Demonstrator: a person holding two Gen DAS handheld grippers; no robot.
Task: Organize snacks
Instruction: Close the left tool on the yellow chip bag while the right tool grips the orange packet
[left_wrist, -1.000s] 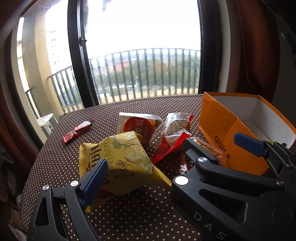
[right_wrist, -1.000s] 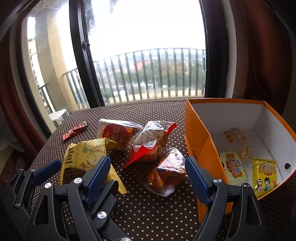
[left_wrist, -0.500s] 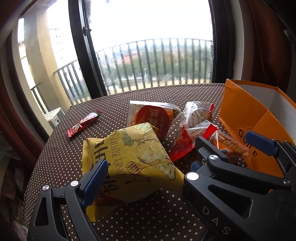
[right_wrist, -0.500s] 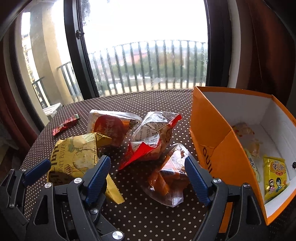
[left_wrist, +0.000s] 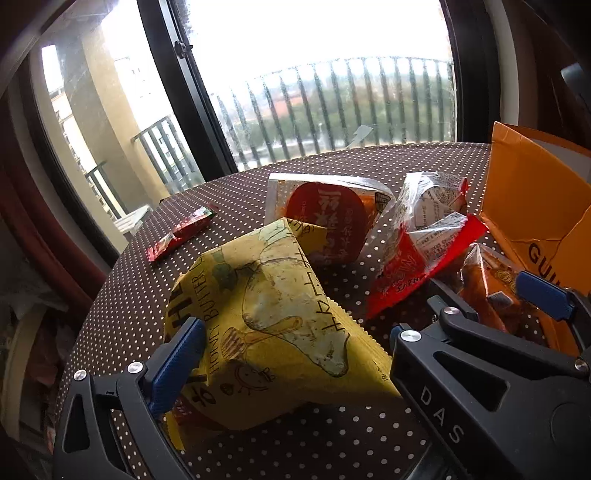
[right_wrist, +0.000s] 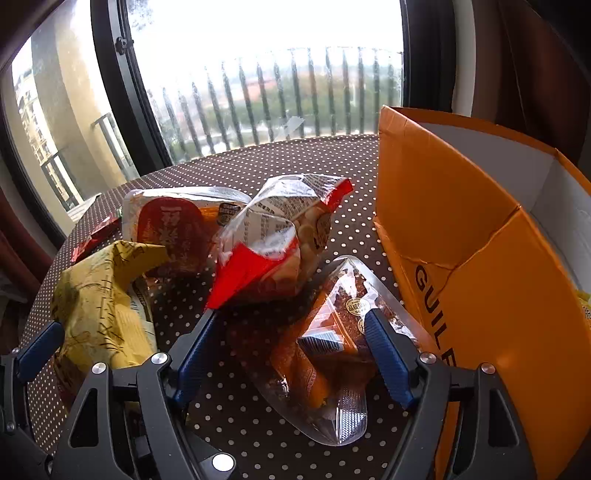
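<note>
Presently the right tool (right_wrist: 286, 354) is closing, its blue pads straddling the clear orange snack pack (right_wrist: 328, 343) lying near the counter's (right_wrist: 258, 162) front edge, just beside the orange box (right_wrist: 480, 258); no pad is pressing it yet. The left tool (left_wrist: 280, 354) is opening wide around the yellow chip bag (left_wrist: 266, 317), gripping nothing. Behind these, the red-and-clear bag (right_wrist: 280, 240) and red-labelled pack (right_wrist: 173, 225) are lying mid-counter. A small red bar (left_wrist: 181, 232) is sitting toward the far left edge.
</note>
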